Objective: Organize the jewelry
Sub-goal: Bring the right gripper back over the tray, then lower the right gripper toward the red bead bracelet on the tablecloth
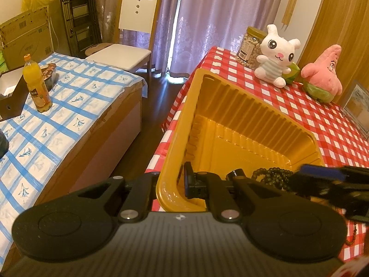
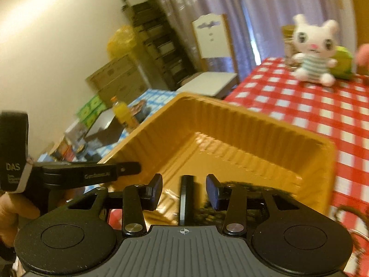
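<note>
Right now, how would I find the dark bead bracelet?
Find the red-and-white checked tablecloth, then the ribbed yellow plastic tray on it. The string of small dark green beads lies in the tray's near corner, the only jewelry showing inside it, by the black gripper fingers.

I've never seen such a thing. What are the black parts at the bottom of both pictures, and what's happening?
No robot: a person holds a two-finger tool in each hand. Each picture comes from a camera on one tool, looking along its fingers. The left tool is shut on the near wall of a yellow plastic tray on a red checked tablecloth. The right tool is open, holding nothing, close to a dark bead bracelet lying in the tray. A plush rabbit sits further back.
</note>
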Tool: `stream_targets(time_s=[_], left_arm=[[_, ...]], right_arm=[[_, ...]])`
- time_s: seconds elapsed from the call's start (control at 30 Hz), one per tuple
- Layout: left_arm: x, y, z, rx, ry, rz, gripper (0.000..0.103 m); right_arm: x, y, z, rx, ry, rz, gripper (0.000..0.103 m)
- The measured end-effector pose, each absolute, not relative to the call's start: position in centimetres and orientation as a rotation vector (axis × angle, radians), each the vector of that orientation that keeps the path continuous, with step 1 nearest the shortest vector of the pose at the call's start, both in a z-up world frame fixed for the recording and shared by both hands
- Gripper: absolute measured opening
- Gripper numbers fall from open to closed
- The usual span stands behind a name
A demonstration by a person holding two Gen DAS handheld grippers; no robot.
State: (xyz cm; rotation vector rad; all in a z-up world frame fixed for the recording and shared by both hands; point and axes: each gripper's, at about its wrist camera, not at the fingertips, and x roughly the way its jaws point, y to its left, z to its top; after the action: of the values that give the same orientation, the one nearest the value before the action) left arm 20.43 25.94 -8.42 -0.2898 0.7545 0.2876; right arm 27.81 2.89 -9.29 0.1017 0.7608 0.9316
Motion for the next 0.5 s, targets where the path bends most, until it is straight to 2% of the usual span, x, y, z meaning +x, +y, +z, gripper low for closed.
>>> stream_targets(time_s=[0.5], left_arm=[[19.9, 25.5, -8.3, -0.269, 0.761, 0.298, 0.007]], right_arm=[[25.0, -13.6, -9.5, 0.181, 0.822, 0.561, 0.042]])
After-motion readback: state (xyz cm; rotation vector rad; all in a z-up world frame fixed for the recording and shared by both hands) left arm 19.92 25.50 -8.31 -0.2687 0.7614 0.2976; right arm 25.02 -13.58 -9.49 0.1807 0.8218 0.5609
